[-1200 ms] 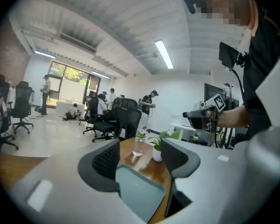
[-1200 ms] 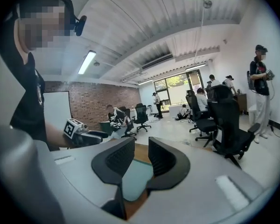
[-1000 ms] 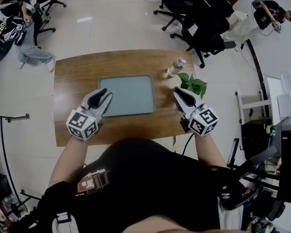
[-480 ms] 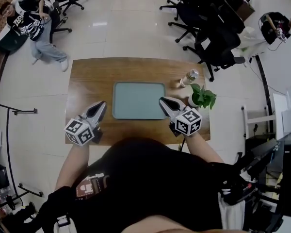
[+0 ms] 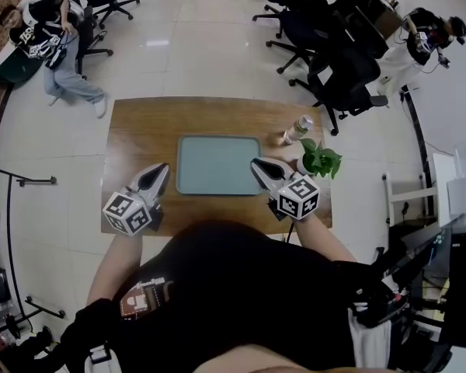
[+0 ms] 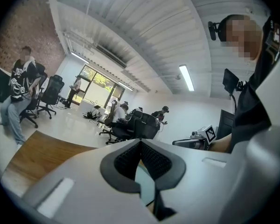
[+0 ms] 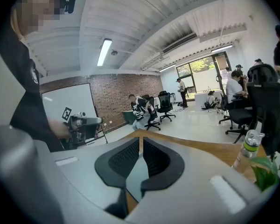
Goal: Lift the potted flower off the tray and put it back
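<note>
Head view: the left tongs [image 5: 163, 168] are hanging clenched just beside the left edge of the grey-green tray [image 5: 217, 165], while the right tongs [image 5: 256, 164] are pointing at its right rim. The potted flower [image 5: 319, 160] is standing on the wooden surface [image 5: 140, 130] to the right of the tray, off it, near a plastic bottle [image 5: 297, 130] that is lying behind it. Left gripper view: the two dark pads are meeting at their tips and are pressing on nothing; a sliver of tray is showing below them. Right gripper view: the pads are standing narrowly apart, having just been closing, and are gripping nothing; only tray and surface are showing through the gap. The bottle and a few green leaves of the flower are showing at the right edge, well clear of the pads.
</note>
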`<state>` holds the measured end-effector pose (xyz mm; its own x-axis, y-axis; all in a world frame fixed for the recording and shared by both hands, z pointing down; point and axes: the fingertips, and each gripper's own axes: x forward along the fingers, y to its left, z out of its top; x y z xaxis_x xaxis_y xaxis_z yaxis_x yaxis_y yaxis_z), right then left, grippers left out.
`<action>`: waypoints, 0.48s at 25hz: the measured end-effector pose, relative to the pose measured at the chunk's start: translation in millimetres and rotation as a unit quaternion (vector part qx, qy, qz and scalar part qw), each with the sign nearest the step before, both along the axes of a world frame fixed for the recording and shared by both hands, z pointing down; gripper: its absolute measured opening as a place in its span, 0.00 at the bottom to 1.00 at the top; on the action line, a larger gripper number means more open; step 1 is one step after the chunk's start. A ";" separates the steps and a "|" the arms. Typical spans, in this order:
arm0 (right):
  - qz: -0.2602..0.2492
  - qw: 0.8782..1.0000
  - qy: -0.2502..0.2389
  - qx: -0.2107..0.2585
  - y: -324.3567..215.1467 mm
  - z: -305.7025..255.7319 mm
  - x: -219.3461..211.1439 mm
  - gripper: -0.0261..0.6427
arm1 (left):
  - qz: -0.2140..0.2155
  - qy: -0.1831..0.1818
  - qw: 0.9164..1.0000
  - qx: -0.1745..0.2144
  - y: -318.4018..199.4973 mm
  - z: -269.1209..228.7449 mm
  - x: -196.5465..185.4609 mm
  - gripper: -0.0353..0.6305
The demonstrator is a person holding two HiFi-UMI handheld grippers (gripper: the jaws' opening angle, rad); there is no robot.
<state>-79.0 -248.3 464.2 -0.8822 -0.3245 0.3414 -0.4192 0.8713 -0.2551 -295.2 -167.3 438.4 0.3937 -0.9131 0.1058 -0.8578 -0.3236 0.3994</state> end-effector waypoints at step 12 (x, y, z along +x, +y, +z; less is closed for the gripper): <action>0.008 1.000 0.000 0.008 -1.7 -6.4 9.9 0.10 | 0.018 -0.017 1.000 0.007 -3.8 -6.0 14.0 0.09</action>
<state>-69.2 -250.0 457.8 -0.8768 -0.3442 0.3358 -0.4332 0.8685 -0.2409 -281.1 -171.1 432.4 0.4235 -0.8995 0.1075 -0.8584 -0.3605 0.3650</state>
